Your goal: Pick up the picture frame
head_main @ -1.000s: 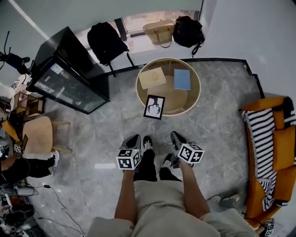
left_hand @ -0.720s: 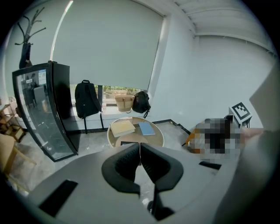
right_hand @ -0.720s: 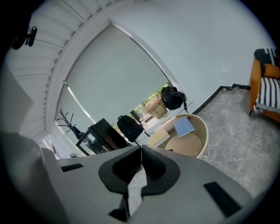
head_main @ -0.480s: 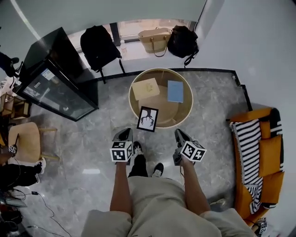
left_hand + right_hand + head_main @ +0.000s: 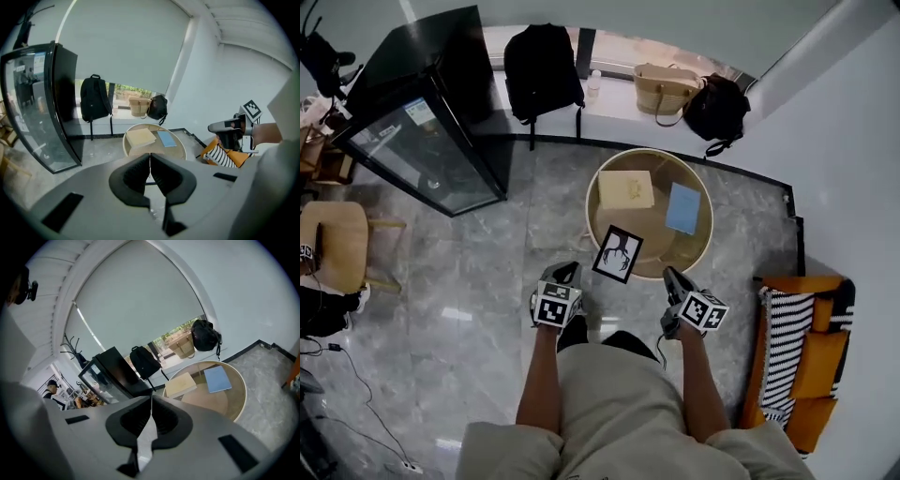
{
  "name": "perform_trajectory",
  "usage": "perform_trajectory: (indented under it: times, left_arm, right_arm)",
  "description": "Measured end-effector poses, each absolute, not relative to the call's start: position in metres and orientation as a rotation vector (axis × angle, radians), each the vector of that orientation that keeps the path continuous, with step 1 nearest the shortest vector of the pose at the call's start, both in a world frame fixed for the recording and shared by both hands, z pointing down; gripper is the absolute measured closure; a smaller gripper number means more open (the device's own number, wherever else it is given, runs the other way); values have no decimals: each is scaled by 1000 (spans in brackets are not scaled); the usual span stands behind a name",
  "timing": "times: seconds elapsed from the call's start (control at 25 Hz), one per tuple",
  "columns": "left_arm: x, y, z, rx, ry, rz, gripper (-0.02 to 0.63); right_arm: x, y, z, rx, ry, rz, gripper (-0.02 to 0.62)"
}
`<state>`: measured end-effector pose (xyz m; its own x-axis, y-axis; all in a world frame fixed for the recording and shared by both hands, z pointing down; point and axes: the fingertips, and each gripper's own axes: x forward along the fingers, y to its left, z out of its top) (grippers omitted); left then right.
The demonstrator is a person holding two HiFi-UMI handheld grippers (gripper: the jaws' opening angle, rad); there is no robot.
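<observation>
Round table (image 5: 652,225) with picture frame (image 5: 617,253)

The head view looks steeply down from high above the person onto the grey marble floor (image 5: 487,272), with the round wooden counter (image 5: 591,220) just beyond both grippers. The left gripper view sits low on the left gripper (image 5: 150,161) and faces forward along its jaws to the counter (image 5: 162,150), still some way off. The right gripper view does the same from the right gripper (image 5: 151,404), with its picture tilted. All three views share the counter (image 5: 211,401) and the black backpack (image 5: 542,61) at the far window.
</observation>
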<state>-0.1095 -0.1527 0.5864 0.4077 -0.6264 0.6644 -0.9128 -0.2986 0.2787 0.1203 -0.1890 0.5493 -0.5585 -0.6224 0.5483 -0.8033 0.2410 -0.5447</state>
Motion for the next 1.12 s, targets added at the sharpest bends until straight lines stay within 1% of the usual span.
perform_trajectory:
  times: [0.16, 0.28, 0.48, 0.68, 0.92, 1.12]
  left_arm:
    - [-136, -151, 623, 1957, -1272, 584, 584]
    - [-138, -143, 642, 1914, -1223, 583, 584]
    - [-122, -146, 685, 1867, -1125, 586, 584]
    - [-91, -139, 741, 1826, -1004, 674, 584]
    - [-51, -148, 800, 1782, -818, 518, 584]
    - [-52, -167, 853, 1703, -846, 410, 584]
  right_arm:
    - [106, -193, 576, 1355, -2223, 1226, 560]
    - [103, -192, 586, 1355, -2184, 1209, 560]
    - [101, -208, 611, 1313, -2158, 1188, 560]
    - [106, -225, 651, 1216, -2124, 1192, 560]
    - [114, -248, 720, 1102, -2084, 1191, 560]
    - [113, -268, 779, 1001, -2071, 1164, 560]
